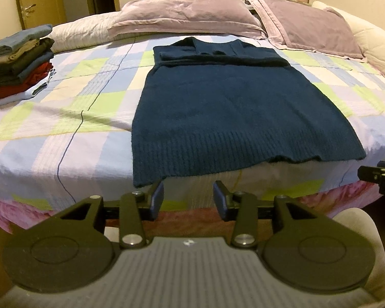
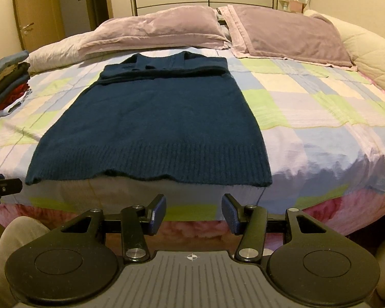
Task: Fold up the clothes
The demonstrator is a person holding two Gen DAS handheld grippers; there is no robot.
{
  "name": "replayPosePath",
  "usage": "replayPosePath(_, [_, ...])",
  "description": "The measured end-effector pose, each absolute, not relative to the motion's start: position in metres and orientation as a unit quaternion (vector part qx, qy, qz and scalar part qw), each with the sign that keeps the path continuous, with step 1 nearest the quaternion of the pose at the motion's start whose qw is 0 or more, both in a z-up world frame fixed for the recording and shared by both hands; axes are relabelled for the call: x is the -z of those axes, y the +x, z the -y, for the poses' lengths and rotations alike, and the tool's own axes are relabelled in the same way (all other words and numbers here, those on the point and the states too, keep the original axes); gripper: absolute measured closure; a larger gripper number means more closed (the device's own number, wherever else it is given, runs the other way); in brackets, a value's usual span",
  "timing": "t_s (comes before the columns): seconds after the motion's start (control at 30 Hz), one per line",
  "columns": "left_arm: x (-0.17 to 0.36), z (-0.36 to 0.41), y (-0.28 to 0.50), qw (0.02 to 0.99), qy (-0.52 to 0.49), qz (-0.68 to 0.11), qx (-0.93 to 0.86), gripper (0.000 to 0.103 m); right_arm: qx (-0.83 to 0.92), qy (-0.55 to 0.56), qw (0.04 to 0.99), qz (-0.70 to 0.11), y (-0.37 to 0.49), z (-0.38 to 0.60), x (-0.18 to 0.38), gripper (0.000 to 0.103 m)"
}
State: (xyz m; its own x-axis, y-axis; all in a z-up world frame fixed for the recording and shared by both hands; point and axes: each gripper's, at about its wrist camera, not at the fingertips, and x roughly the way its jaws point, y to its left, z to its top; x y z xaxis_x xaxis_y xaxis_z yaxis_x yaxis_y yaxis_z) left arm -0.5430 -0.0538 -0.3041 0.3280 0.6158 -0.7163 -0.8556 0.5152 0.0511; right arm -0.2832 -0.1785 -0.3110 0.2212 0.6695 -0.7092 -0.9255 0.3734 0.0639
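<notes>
A: Navy knit sweater (image 1: 218,102) lies flat on the checked bedspread (image 1: 64,118), ribbed hem nearest, sleeves folded across the chest at the far end. Left wrist view: the near-left hem corner hangs over the bed edge, just beyond the left gripper (image 1: 188,197). Its fingers stand apart, nothing between them.

B: Containers?

A: None seen. The nearest thing to one is a stack of folded clothes (image 1: 18,61) at the far left of the bed: blue, beige, dark green, red and grey layers.

B: Right wrist view?

A: Same sweater (image 2: 151,118), now left of centre. The right gripper (image 2: 193,211) hangs short of the bed edge, below the hem's right half, fingers spread and empty, not touching fabric.

B: Differences between views?

A: The left view shows the stack in full; the right view cuts it at the frame edge (image 2: 7,84). The right view shows more bare bedspread (image 2: 320,118) to the right. Both show two mauve pillows (image 1: 187,15) at the far end.
</notes>
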Motion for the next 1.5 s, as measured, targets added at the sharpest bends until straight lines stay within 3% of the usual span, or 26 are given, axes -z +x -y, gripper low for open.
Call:
replayPosePath(0.57, [0.305, 0.033, -0.547, 0.800, -0.195, -0.337, -0.457, 0.064, -0.537, -0.184, 0.754, -0.332, -0.279, 0.167, 0.310, 0.051])
replayPosePath(0.67, [0.304, 0.017, -0.555, 0.805, -0.216, -0.317, -0.453, 0.058, -0.546, -0.168, 0.751, -0.330, -0.273, 0.166, 0.308, 0.051])
replayPosePath(1.2, [0.358, -0.118, -0.631, 0.776, -0.428, -0.202, -0.416, 0.058, -0.557, 0.053, 0.697, -0.449, -0.101, 0.162, 0.340, 0.052])
replayPosePath(1.5, [0.384, -0.161, -0.635, 0.778, -0.490, -0.156, -0.363, 0.059, -0.528, 0.128, 0.654, -0.526, -0.037, 0.140, 0.369, 0.052])
